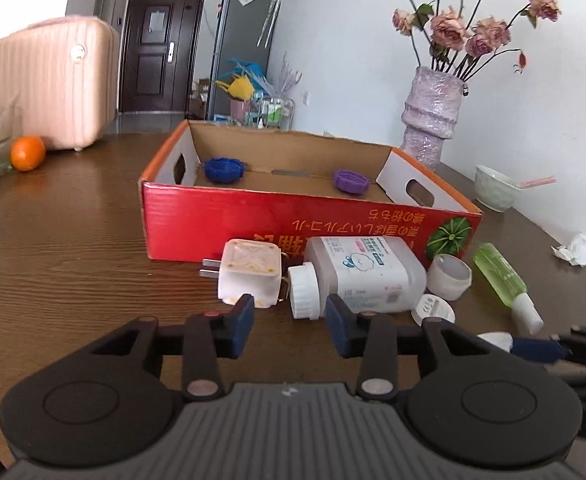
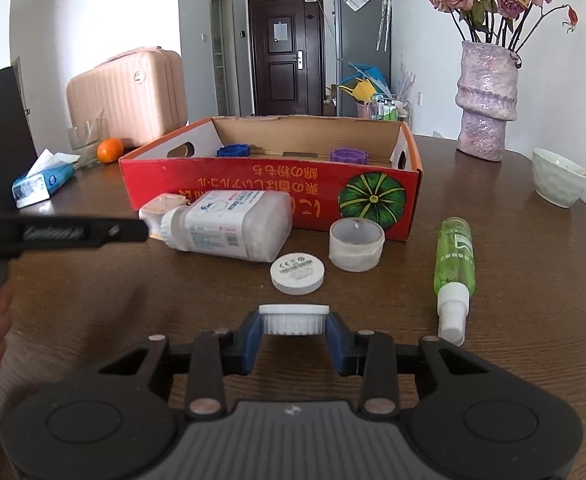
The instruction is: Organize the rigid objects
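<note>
On red box (image 2: 253, 196): upside-down Japanese print, pumpkin picture (image 2: 373, 200).

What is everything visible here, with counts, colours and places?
Cardboard box: 1, red outside, table centre.
Ridged lids: 2, blue and purple, inside box.
Bottle: 1, translucent white, lying before box.
Plug-in device: 1, white, left of bottle.
Round disc: 1, white, table.
Open cup: 1, white, before box.
Spray bottle: 1, green, lying right.
Bowl: 1, pale green, right.
Vase: 1, purple, dried roses.
Orange: 1, left.
Tissue pack: 1, blue-white, left.
Suitcase: 1, pink, behind.
Left gripper: open, empty.
Right gripper: closed on white cap.
</note>
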### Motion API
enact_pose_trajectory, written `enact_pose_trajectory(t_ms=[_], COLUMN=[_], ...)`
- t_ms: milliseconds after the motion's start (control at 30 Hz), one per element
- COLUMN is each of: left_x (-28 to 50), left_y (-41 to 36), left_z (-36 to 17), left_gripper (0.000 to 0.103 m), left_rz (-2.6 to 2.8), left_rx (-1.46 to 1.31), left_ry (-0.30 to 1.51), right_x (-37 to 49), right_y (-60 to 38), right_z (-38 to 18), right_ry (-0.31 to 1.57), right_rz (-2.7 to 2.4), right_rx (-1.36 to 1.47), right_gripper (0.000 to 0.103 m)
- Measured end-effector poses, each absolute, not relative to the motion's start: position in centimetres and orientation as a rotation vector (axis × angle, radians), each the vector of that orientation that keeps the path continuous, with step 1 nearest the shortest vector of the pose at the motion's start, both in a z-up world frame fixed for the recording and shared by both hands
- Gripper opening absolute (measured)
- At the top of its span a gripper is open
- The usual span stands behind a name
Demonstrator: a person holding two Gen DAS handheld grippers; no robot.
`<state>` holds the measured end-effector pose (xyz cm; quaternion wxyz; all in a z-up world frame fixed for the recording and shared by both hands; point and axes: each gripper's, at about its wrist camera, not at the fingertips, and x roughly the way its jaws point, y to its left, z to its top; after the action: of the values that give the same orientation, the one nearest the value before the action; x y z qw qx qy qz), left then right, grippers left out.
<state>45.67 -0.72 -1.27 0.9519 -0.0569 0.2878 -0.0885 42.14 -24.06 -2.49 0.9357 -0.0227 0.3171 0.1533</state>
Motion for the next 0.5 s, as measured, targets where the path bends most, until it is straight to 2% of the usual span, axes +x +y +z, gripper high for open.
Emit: enact_pose_trajectory(t_ms=[167,233,400,500], left_x=[47.6,48.1,48.5,48.4], left_y=[-0.7,-0.6,-0.3,-0.5], left_z=[-2.0,-2.4,-3.1,-2.8], left_gripper=[0.039,0.03,0.015,0.015], left_rz=[-0.179,-0.187,-0.209,-0.215], left_rx=[-0.158,-0.176,-0.202,-0.174], left_ry=[0.605,0.621,0.628,0.606], right_x=[42.2,42.3,43.1,43.6], right_y=[-24.1,-24.1,-24.0,-23.8], right_z=[-3.1,-3.4,-3.5,-3.5], right_ry=[0.663,0.668,0.661,0.657], right_rz=[0.308,0.309,0.309,0.312], right_rx=[-0.061,-0.061,-0.068,-0.07], right_gripper=[0.034,0.034,0.04,0.04])
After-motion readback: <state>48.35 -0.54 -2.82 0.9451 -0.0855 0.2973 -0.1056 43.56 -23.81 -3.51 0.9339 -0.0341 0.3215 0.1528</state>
